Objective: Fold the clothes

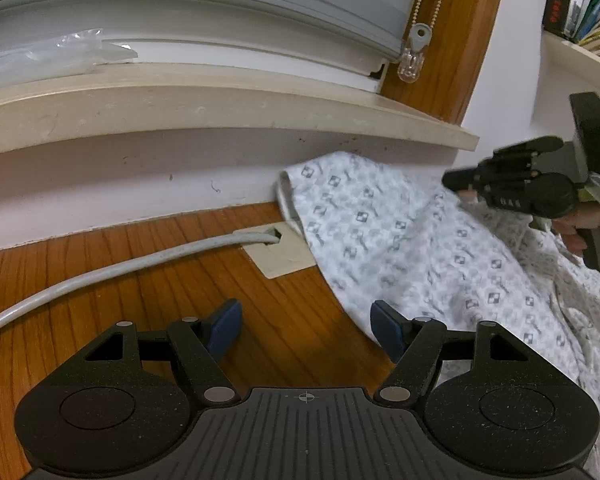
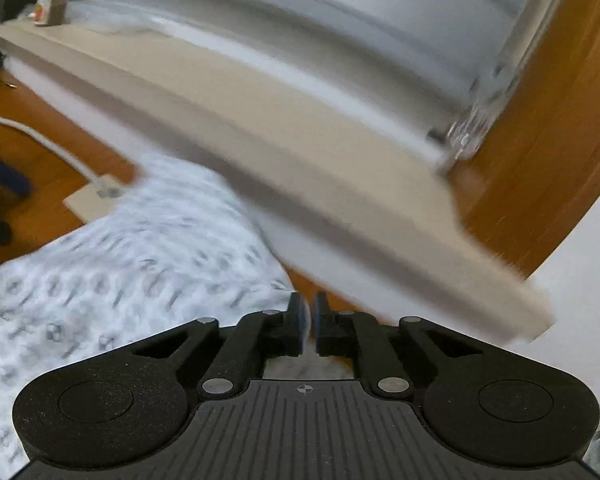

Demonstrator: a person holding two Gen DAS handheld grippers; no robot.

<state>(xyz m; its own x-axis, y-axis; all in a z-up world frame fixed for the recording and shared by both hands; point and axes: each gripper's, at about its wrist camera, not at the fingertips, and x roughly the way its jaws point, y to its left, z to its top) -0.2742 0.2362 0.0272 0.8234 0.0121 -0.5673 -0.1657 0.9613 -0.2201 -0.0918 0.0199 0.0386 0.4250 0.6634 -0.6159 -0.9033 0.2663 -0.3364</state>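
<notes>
A white garment with a grey square print (image 1: 400,240) lies crumpled on the wooden table, bunched against the wall at the right. My left gripper (image 1: 306,332) hovers open over the bare wood at the cloth's left edge; its right blue pad (image 1: 388,332) overlaps that edge and nothing sits between the pads. My right gripper (image 1: 450,182) reaches in from the right over the cloth's far side, held by a hand. In the right wrist view, which is blurred, the garment (image 2: 120,260) fills the lower left, and the right gripper (image 2: 309,320) is shut with a thin sliver of white cloth between its pads.
A grey cable (image 1: 100,272) runs across the wood into a beige cover plate (image 1: 280,256) beside the cloth. A beige windowsill (image 1: 220,104) overhangs the table's back, with a blind-cord pull (image 1: 412,60) hanging at its right end. Shelves with books (image 1: 588,0) stand far right.
</notes>
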